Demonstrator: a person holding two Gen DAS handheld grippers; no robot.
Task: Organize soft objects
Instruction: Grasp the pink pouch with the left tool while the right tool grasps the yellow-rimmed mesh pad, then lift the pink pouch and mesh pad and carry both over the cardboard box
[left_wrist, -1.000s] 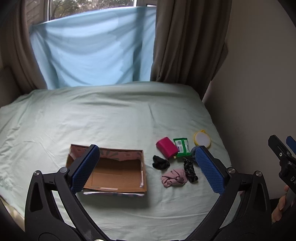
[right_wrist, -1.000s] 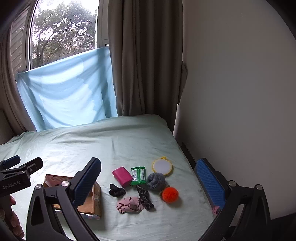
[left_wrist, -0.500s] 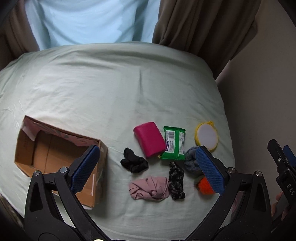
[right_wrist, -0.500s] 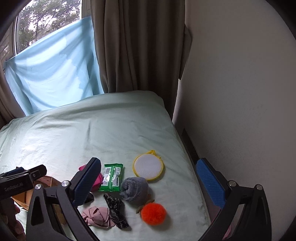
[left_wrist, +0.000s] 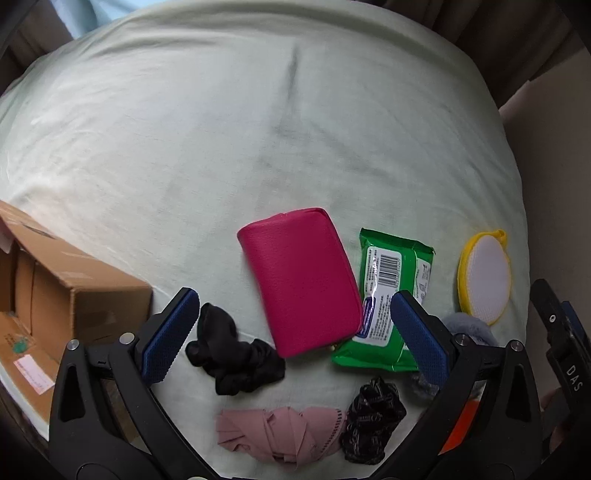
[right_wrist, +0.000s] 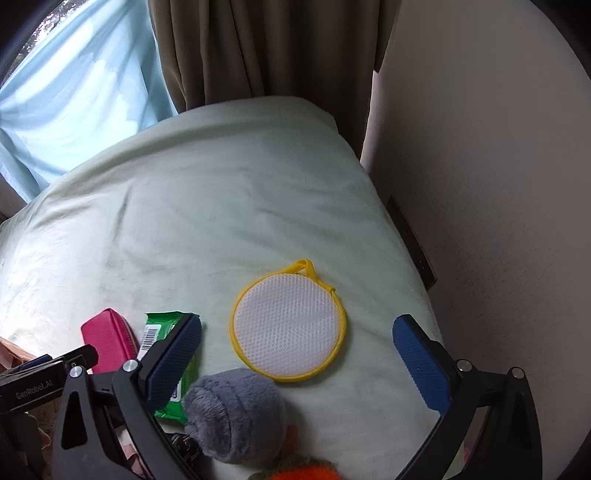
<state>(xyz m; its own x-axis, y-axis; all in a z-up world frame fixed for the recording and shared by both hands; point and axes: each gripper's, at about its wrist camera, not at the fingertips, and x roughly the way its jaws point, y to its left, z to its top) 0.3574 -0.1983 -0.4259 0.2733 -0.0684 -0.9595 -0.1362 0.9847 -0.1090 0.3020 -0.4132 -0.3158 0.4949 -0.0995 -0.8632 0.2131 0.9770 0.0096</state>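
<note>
My left tongs (left_wrist: 291, 328) hang spread wide above the pale green bedsheet (left_wrist: 229, 140), gripping nothing. Between their blue pads, at the centre of the left view, lies the magenta pouch (left_wrist: 301, 280), its right edge resting over a green wet-wipes pack (left_wrist: 391, 295). Lower, a black scrunchie (left_wrist: 232, 354) sits near the left pad, and a pink crumpled cloth (left_wrist: 280, 432) touches a black patterned scrunchie (left_wrist: 373, 417) at the bottom edge. The cardboard box (left_wrist: 55, 291) stands open at the left of that frame, well apart from the pile.

My right tongs (right_wrist: 297, 358) are likewise spread wide and empty. A yellow-rimmed round mesh pad (right_wrist: 288, 321) lies between their pads, a grey plush roll (right_wrist: 236, 413) just beneath it at lower centre, and an orange pompom (right_wrist: 306, 472) peeks in at the bottom edge.
</note>
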